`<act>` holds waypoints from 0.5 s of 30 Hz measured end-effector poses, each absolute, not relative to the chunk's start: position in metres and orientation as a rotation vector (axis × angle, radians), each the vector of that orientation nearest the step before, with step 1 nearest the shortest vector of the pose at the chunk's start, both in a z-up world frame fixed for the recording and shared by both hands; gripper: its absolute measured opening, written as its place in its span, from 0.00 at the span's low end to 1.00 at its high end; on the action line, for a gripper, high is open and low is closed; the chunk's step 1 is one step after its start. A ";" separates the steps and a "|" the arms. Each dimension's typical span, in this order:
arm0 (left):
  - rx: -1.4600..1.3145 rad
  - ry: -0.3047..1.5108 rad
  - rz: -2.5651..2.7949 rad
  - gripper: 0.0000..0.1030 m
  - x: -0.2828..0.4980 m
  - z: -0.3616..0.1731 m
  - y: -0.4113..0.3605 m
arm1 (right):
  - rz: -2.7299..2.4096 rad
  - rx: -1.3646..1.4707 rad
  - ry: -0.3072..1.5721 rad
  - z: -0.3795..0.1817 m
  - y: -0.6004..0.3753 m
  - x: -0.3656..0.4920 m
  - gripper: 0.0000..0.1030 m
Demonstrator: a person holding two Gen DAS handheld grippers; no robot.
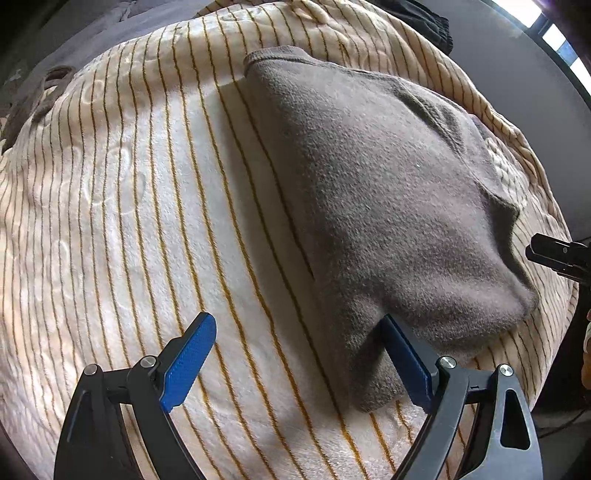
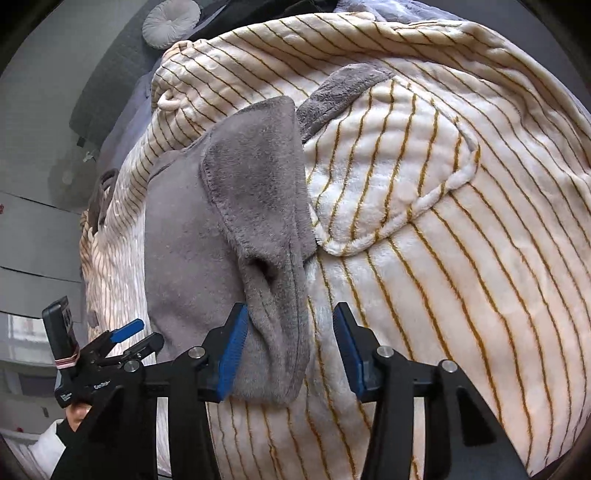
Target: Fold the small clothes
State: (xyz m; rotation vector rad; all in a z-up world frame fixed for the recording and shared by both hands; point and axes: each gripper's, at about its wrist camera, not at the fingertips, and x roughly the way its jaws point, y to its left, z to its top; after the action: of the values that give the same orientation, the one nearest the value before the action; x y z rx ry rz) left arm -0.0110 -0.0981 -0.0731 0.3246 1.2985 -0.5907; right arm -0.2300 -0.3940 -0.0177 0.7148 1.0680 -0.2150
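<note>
**Both grippers spread over one grey garment**

The left gripper (image 1: pixel 297 356) stood spread wide, its right pad (image 1: pixel 404 365) touching the garment's edge. The right gripper (image 2: pixel 288 356) was half spread, gripping nothing, fleece lying between its fingers. One grey fleece garment (image 1: pixel 388 192) lay on one striped blanket (image 1: pixel 147 221).

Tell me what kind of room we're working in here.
Probably a bedroom: the grey garment lies on a plush striped blanket that looks spread over a bed, with a round cushion behind it.
</note>
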 end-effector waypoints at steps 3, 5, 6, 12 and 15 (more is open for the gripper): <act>0.321 1.286 -0.575 0.89 -0.005 -0.069 -0.098 | -0.212 0.728 1.071 -0.020 -0.400 -0.227 0.59; 0.300 1.246 -0.564 0.89 0.000 -0.062 -0.096 | -0.202 0.739 1.071 -0.021 -0.404 -0.224 0.64; 0.276 1.231 -0.553 1.00 0.005 -0.058 -0.094 | -0.190 0.748 1.072 -0.023 -0.406 -0.221 0.66; 0.160 1.245 -0.524 1.00 0.038 -0.057 -0.090 | -0.123 0.799 1.074 -0.032 -0.421 -0.203 0.73; 0.133 1.264 -0.539 1.00 0.054 -0.060 -0.099 | -0.079 0.840 1.071 -0.037 -0.428 -0.193 0.73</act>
State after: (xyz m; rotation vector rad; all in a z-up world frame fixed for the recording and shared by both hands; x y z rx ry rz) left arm 0.0535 -0.0987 -0.0599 0.1335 1.2636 -0.5393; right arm -0.1933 -0.4281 -0.0374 0.8402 1.0706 -0.0788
